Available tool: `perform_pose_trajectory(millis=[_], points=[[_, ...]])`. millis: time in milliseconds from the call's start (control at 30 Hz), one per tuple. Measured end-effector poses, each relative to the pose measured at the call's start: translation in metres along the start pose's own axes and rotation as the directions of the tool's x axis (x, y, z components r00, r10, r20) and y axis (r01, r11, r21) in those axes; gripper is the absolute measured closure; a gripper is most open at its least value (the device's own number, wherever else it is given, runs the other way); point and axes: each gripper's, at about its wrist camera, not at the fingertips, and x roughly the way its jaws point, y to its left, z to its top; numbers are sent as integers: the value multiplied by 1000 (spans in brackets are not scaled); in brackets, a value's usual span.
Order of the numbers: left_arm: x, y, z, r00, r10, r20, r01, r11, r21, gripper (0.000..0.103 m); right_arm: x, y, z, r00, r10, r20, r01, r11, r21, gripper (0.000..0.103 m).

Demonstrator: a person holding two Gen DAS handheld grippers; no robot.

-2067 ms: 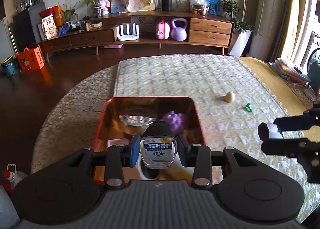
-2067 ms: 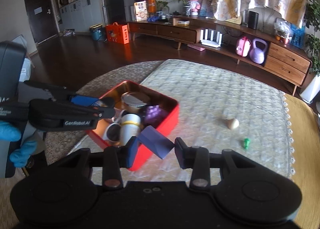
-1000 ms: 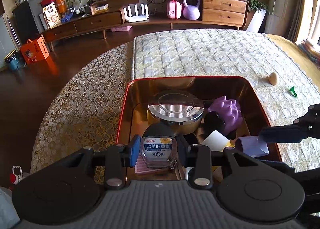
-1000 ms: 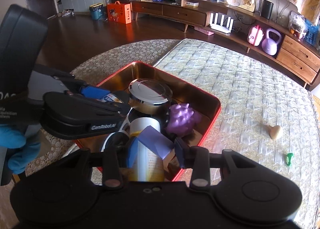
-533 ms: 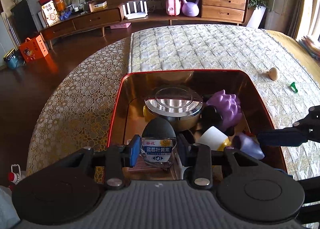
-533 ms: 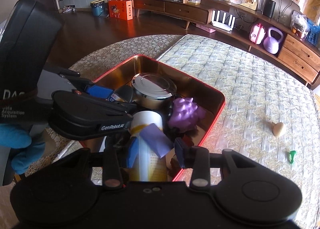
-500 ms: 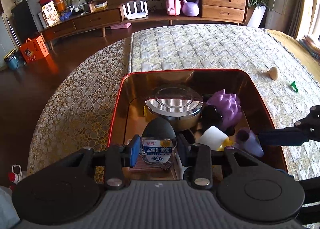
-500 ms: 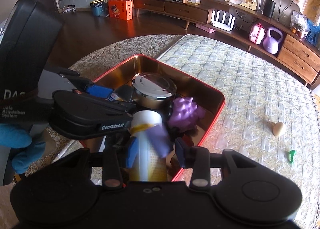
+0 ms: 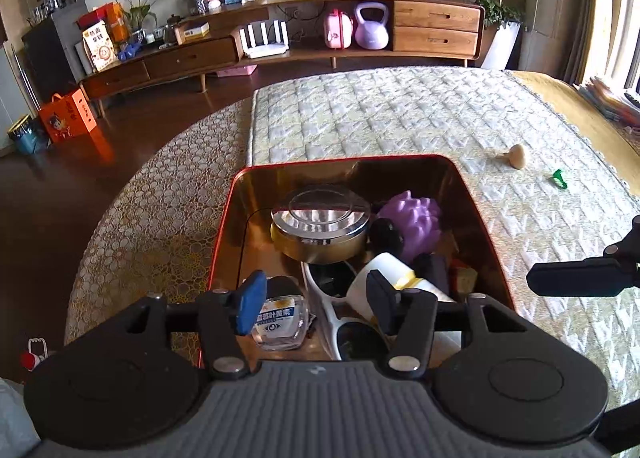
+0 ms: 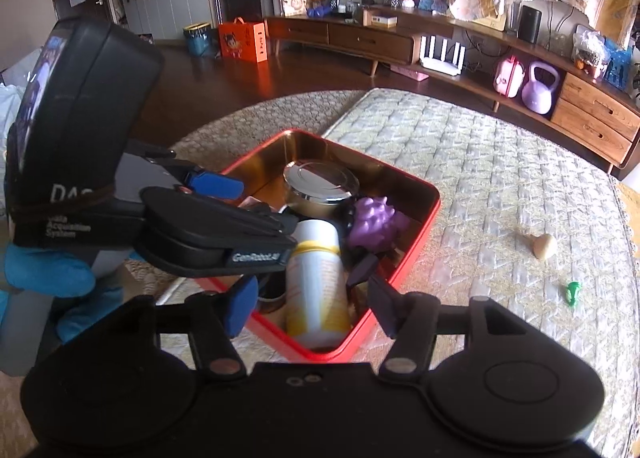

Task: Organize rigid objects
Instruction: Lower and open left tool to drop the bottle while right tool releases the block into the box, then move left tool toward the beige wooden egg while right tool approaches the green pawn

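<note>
With both pairs of jaws having just been opening over the red tin (image 9: 486, 226), nothing is pinched in either gripper: the left gripper (image 9: 312, 304) stands about half spread above the small clear bottle with the blue label (image 9: 280, 320), which lies loose in the tin's near left corner, and the right gripper (image 10: 310, 308) is parted to a similar width over the white and yellow can (image 10: 316, 282) lying along the tin's near right wall.

What is left outside the tin decides the coming reach, as I judge it. A tan mushroom-shaped piece (image 10: 541, 245) and a small green piece (image 10: 573, 292) lie on the quilted cloth (image 10: 480, 162) toward the table's right edge, well apart from the tin and near each other. In the right wrist view both sit to the right of its fingers (image 10: 382, 308) with bare cloth between, while the left gripper has the whole tin in its way. So the right hand is the nearer one. The tan piece lies on its side, stem pointing back toward the tin, so a grip across that stem looks sensible.
</note>
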Motion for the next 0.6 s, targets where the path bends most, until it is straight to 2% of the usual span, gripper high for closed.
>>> perform_pose_trajectory(millis=[167,333,400,467,600], points=[[-23,-9,-1,1000,-11,22,11,1000,-9,45,-29,2,-7,999,7,42,-8,1000,10,33],[-49,-23,-5,998,-16,59,16,1000,2,34,-58,-1,-18,997,3,74,-6,999,32,23],[-59,-29,-6,997,-20,68,20,1000,0,33,-71,-5,-24,996,0,88,-4,999,44,18],[-69,-35,-7,997,-24,77,25,1000,0,32,-83,-9,-29,995,-9,103,3,998,57,17],[-87,-49,-9,995,-34,99,34,999,-1,25,-106,-24,-42,991,-23,132,10,995,103,8]])
